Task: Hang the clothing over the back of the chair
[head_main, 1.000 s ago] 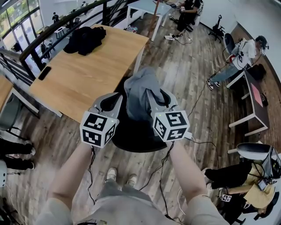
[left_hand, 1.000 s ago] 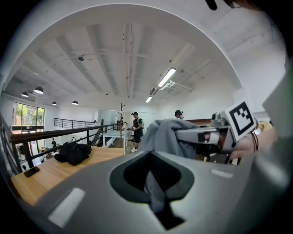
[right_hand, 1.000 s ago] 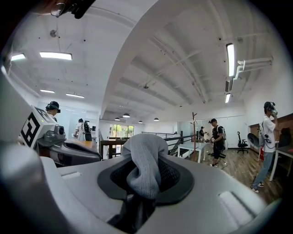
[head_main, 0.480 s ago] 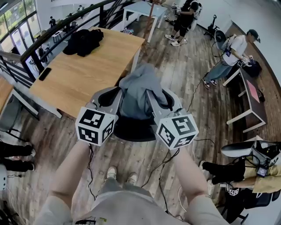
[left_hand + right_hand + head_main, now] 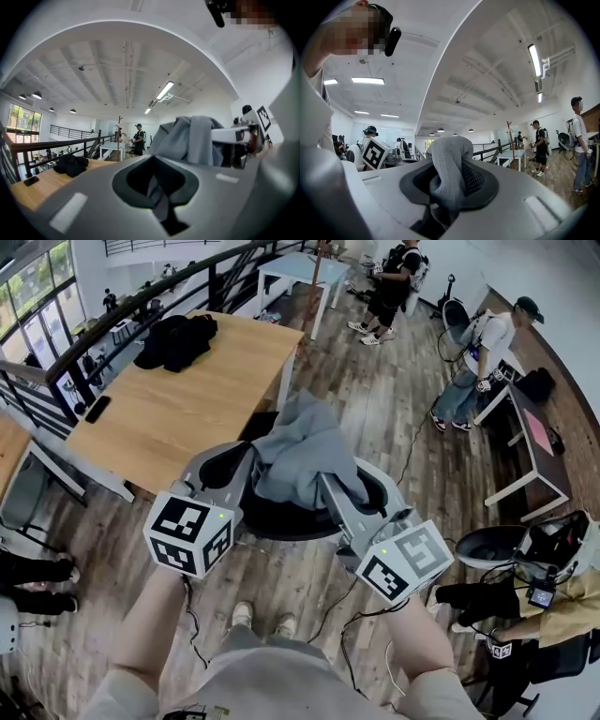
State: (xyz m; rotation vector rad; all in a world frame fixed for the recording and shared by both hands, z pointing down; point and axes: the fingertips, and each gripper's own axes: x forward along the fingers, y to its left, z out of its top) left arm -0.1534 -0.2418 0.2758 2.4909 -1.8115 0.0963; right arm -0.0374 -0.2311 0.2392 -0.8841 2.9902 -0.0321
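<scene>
A grey garment (image 5: 302,448) is held bunched between the left gripper (image 5: 239,465) and right gripper (image 5: 330,486), both clamped on its folds, above a black chair (image 5: 281,517) beside the desk's (image 5: 178,409) right edge.

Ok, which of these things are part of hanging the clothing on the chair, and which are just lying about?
Part of the job: grey garment, gripped by the left tool and the right tool; black chair below it.
Just lying about: black clothes and phone on the wooden table; white table further off.
</scene>
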